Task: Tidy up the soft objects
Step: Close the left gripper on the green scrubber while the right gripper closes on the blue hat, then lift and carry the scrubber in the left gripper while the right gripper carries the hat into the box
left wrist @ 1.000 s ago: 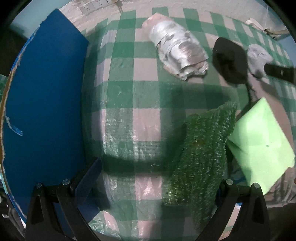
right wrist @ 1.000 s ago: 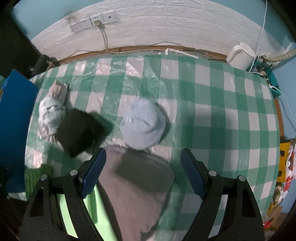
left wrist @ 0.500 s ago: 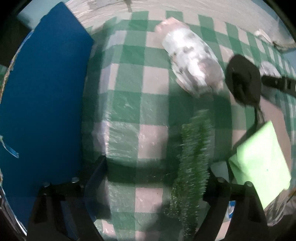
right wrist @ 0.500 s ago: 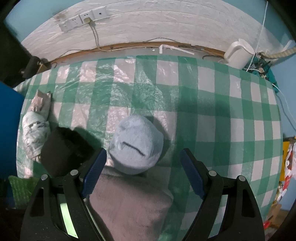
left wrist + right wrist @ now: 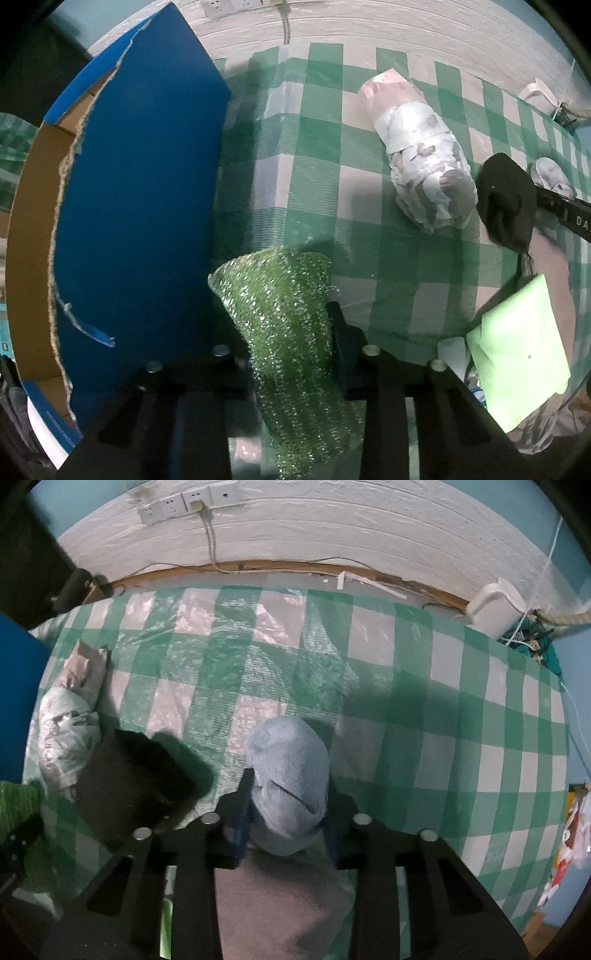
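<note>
My left tool (image 5: 291, 339) is closing on the sparkly green scrub cloth (image 5: 284, 314), which now stands bunched between its jaws; a second ago the cloth lay flat on the worktop (image 5: 317, 173) with the jaws spread wide. The cloth now sits just beside the blue cardboard box (image 5: 136, 184) at the left, so I judge it is nearly ready to go in. My right tool (image 5: 288, 812) has clenched on the pale blue rolled cloth (image 5: 288, 768), which a moment ago lay loose ahead of wide-open jaws; it sits at the far edge of a grey towel (image 5: 273, 908). Both soft things have just gone from lying free to being gripped, so sorting can move to carrying. Waiting on the checked worktop are a plastic-wrapped bundle (image 5: 424, 166) at the far middle, a black cloth (image 5: 506, 199) beside it, and a light green pad (image 5: 517, 350) at the near right.
</note>
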`<state>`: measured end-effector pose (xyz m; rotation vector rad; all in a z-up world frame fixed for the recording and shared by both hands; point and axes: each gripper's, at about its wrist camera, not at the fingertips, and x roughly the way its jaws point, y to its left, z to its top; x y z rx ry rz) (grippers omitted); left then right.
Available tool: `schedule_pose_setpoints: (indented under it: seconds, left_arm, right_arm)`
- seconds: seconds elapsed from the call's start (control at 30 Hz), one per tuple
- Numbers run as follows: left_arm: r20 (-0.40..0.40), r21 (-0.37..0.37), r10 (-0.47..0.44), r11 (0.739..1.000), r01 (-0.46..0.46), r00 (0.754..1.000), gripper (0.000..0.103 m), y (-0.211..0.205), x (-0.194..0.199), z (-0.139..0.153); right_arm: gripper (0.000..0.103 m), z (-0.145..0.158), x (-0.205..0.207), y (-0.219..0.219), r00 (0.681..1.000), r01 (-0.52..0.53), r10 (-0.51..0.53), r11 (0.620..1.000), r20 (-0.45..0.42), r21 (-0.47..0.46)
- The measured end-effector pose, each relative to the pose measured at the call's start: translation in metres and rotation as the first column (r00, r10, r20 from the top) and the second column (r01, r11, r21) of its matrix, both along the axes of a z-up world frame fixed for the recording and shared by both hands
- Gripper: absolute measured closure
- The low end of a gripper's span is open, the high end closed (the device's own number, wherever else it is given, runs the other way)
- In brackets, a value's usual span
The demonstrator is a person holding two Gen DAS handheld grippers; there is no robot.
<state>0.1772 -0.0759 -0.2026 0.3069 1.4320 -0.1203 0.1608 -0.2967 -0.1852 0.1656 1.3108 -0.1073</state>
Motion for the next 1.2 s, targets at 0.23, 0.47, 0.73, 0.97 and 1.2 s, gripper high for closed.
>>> schedule_pose_setpoints:
  seconds: [0.23,0.47,0.73,0.97,1.2]
  left_arm:
    - [0.009,0.014,-0.009,1.0,0.008,1.0,0.087,-0.009,-0.004,0.015]
    - [0.018,-0.04,-0.05,0.998,0.051,0.999,0.092,-0.022,-0.015,0.028]
    - [0.061,-0.087,-0.075,0.993,0.08,0.995,0.095,-0.033,-0.019,0.048]
    - [0.119,-0.111,-0.095,0.988,0.109,0.988,0.096,-0.016,-0.041,0.078]
    - [0.175,-0.128,-0.112,0.983,0.135,0.978,0.096,0.01,-0.069,0.097]
  right_arm:
    - [0.077,0.015,-0.01,0.005,1.0,0.001,-0.001,1.0,0.022,0.007]
    - [0.077,0.041,-0.028,0.02,0.998,-0.036,0.035,0.999,0.06,0.015]
    - [0.077,0.068,-0.055,0.042,0.993,-0.079,0.076,0.996,0.086,0.041]
    - [0.077,0.089,-0.068,0.058,0.988,-0.111,0.105,0.993,0.116,0.045]
    - [0.077,0.104,-0.077,0.072,0.98,-0.149,0.141,0.988,0.143,0.05]
